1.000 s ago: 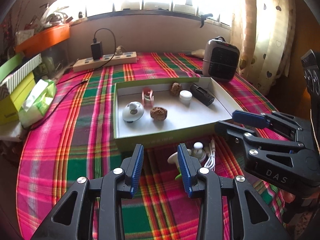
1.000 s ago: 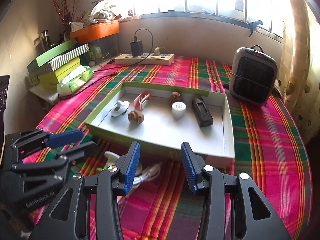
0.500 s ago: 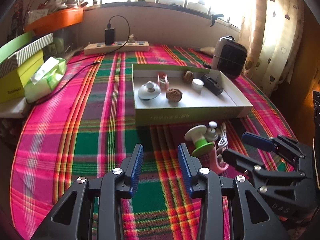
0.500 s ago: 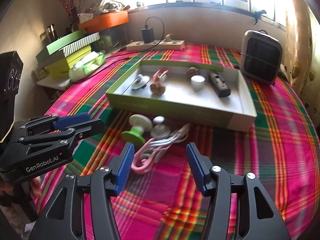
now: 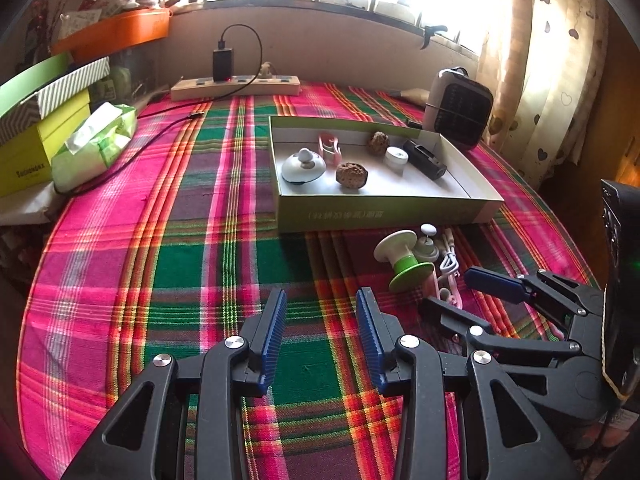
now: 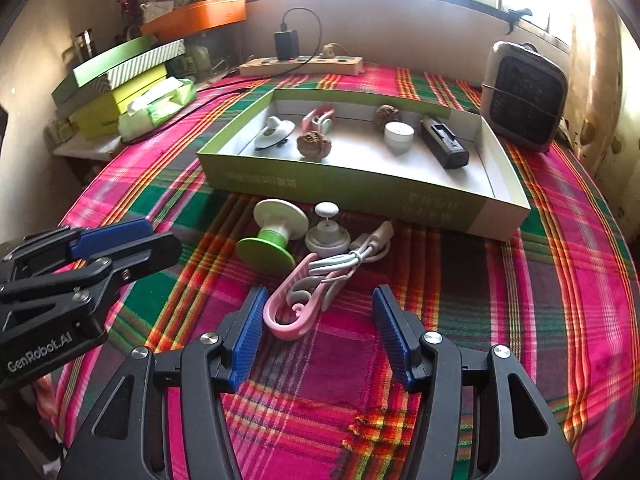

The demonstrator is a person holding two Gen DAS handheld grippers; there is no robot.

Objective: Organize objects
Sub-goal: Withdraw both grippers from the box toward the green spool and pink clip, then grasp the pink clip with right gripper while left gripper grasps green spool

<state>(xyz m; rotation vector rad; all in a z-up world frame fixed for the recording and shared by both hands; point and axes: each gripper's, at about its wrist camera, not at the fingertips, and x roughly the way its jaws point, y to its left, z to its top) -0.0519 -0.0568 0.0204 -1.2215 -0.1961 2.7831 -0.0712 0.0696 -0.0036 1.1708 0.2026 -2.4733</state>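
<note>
Pulling back from the box [image 6: 360,184], I've widened the right gripper [image 6: 318,328] jaws, empty, toward the pink clip [image 6: 294,312]; left gripper [image 5: 320,336] released.

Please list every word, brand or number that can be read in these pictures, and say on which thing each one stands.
"GenRobot.AI": on the side of the left tongs, right wrist view.
White print on the green front wall of the tray: too blurred to read.
Pale print on the same wall near its right corner: too faint to read.
Dark word on the yellow box: too small to read.
Nothing else legible.
</note>
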